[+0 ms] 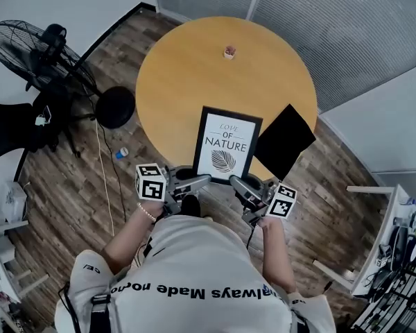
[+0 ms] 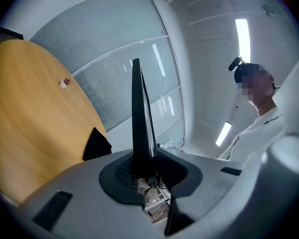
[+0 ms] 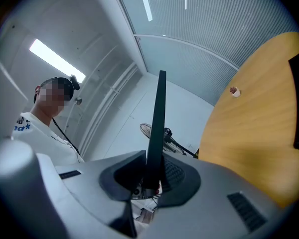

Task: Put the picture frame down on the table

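Observation:
The black picture frame [image 1: 226, 144], with a white print of a leaf and lettering, is held face up over the near edge of the round wooden table [image 1: 187, 68]. My left gripper [image 1: 202, 181] is shut on its near edge at the left and my right gripper [image 1: 238, 184] on the same edge at the right. Seen edge-on in the left gripper view, the frame [image 2: 138, 113] rises as a thin dark blade from the left gripper [image 2: 147, 172]. The right gripper view shows the frame [image 3: 157, 118] the same way, clamped in the right gripper [image 3: 152, 179].
A black flat board [image 1: 284, 139] lies at the table's near right edge, partly overhanging. A small object [image 1: 229, 51] sits at the far side. A floor fan [image 1: 28, 47] and a round black stool [image 1: 116, 107] stand left of the table. Glass partitions run behind.

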The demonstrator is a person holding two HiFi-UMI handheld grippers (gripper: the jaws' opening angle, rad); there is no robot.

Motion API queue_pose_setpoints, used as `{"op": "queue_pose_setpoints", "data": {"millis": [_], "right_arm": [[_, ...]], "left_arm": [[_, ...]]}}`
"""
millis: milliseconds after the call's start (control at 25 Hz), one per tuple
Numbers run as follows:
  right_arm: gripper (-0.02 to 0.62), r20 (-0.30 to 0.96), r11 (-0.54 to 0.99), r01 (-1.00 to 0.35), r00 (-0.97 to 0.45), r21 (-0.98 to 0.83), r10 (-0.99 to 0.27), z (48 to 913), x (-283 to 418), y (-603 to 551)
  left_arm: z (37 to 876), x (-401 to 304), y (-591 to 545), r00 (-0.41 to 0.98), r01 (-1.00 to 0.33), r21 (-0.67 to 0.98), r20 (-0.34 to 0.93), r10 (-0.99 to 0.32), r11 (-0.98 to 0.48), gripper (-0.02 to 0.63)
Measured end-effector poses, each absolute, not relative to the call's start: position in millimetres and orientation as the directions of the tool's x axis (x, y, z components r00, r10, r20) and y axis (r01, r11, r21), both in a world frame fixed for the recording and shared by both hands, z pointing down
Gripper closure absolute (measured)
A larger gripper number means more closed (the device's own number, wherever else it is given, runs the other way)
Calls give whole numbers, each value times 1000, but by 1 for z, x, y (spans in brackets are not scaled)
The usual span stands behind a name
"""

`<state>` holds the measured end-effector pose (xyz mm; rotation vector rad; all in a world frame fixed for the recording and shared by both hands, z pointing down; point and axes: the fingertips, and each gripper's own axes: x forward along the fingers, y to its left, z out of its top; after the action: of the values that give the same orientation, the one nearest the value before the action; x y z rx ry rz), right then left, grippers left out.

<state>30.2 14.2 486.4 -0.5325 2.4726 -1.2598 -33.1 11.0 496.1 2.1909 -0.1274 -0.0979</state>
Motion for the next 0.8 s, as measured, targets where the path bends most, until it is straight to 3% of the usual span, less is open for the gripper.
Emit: {"op": "queue_pose_setpoints", "data": {"millis": [800], "right_arm": [[517, -92, 528, -219, -861, -820, -499, 493, 9, -91]], "left_arm": [[501, -54, -97, 995, -40, 815, -19, -95, -578, 520]]}}
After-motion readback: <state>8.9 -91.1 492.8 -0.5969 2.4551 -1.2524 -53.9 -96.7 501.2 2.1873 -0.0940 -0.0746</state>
